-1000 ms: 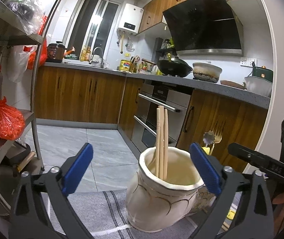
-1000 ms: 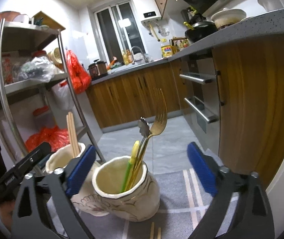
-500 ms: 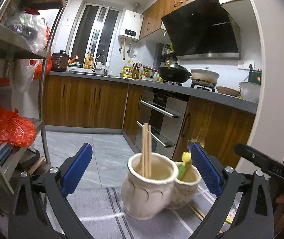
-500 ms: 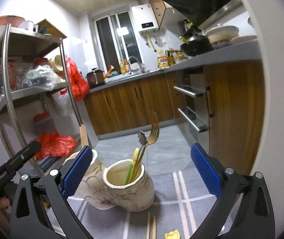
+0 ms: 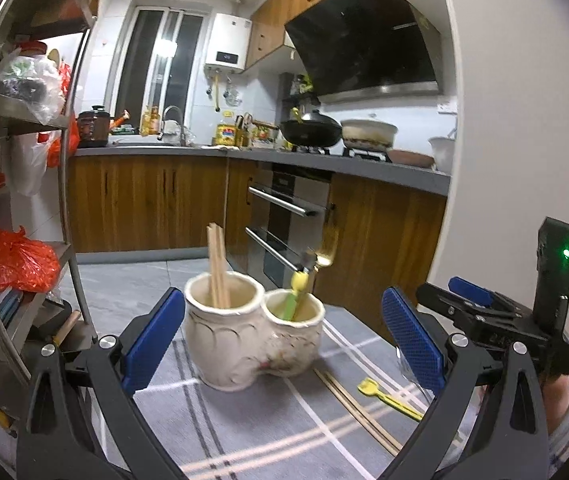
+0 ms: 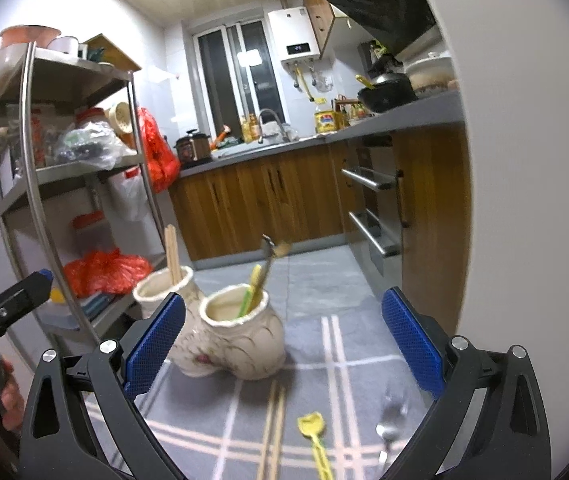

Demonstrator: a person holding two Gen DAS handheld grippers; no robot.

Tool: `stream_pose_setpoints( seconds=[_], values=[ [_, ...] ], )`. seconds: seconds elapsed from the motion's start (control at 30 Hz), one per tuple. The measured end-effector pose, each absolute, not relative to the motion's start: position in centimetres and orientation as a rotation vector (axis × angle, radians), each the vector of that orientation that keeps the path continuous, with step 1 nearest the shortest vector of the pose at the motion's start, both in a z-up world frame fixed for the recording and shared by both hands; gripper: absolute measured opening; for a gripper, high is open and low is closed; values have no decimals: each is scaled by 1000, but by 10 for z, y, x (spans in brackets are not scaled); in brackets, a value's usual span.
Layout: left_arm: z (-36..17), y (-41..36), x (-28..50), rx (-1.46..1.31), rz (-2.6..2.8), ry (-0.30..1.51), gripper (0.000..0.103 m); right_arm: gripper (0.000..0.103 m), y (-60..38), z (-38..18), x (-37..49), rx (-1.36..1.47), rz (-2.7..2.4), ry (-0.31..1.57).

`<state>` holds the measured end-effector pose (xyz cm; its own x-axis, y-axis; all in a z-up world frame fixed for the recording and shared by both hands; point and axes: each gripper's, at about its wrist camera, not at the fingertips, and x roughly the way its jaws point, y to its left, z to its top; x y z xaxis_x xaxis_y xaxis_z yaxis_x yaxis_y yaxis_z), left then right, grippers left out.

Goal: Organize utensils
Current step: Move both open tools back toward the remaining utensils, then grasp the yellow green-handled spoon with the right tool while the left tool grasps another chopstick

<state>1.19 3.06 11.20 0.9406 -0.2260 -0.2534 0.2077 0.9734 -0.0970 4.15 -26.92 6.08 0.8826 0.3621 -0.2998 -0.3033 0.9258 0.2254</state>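
A cream double-pot utensil holder [image 5: 252,340] [image 6: 240,340] stands on a grey striped cloth [image 5: 244,432]. Its left pot holds wooden chopsticks [image 5: 217,264] [image 6: 172,256]. Its right pot holds a yellow-green utensil [image 5: 294,296] [image 6: 250,290] and a gold fork [image 5: 326,252]. On the cloth lie a pair of chopsticks [image 5: 358,410] [image 6: 272,428], a yellow spoon [image 5: 388,398] [image 6: 316,440] and a metal utensil [image 6: 388,428]. My left gripper [image 5: 284,344] is open and empty, back from the holder. My right gripper [image 6: 282,344] is open and empty above the loose utensils.
A steel shelf rack [image 5: 24,200] [image 6: 44,184] with red bags stands on the left. Wooden cabinets, an oven [image 5: 284,224] and a counter with pots run along the back and right. A white wall [image 6: 524,200] is close on the right.
Both grippers have pulled back and up from the holder. The holder looks smaller and the loose chopsticks, yellow spoon and metal utensil on the cloth have come into view.
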Motion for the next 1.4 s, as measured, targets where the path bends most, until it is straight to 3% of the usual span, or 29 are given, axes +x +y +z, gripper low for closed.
stream_pose_setpoints(
  seconds=[1.03,1.1,1.4],
  values=[
    [21,11,22,-36,-259,530,97,94,-255,-31,46,-142,375,729],
    [20,9,23,-29,-263,536,97,91,-251,-34,46,-177,381,741],
    [16,-1,30,-3,-270,564,97,50,-245,-45,54,-224,445,806]
  ],
)
